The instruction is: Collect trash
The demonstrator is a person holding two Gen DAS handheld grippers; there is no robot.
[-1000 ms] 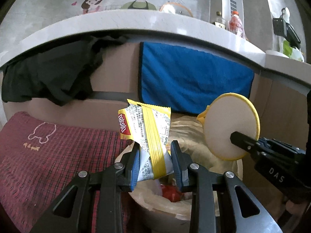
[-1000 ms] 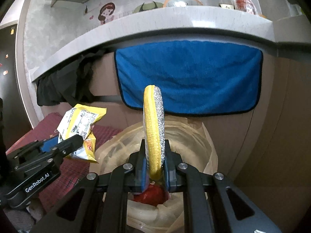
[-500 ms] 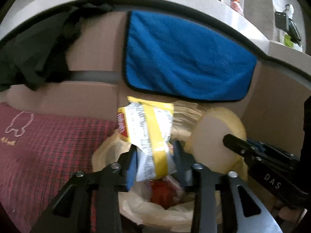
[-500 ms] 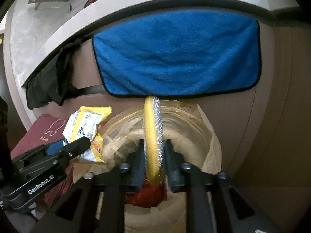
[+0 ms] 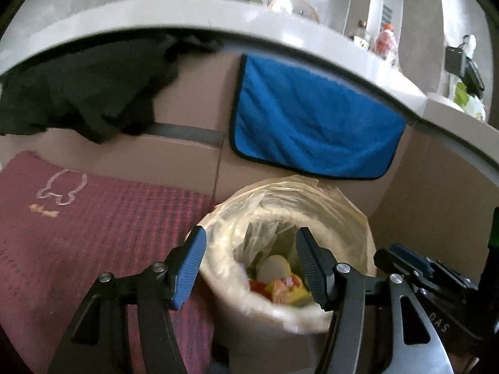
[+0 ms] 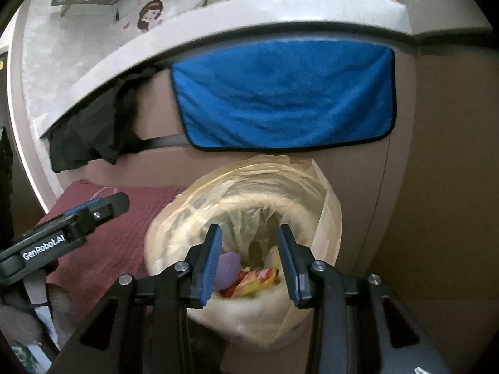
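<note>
Yellow snack wrapper [image 5: 288,290] lying down in the lined trash bin [image 5: 349,218], next to a round pale scouring pad [image 5: 274,268] and some red packaging [image 5: 257,286]; from the right wrist view, same wrapper [image 6: 254,280] seen with a pale purple item [image 6: 229,268] at its left. Clear plastic liner [image 6: 327,218] folded over the bin's rim. Left gripper [image 5: 249,265] above the bin mouth, fingers just opened wide, nothing between them. Right gripper [image 6: 249,261] likewise over the opening, fingers just parted, holding nothing. Bin standing against a brown cabinet front [image 5: 193,162], beside a maroon checked cloth [image 5: 93,218]. Blue towel [image 5: 312,131] hanging above the bin from the worktop [image 5: 187,12] edge, black cloth [image 5: 87,93] draped to its left.
</note>
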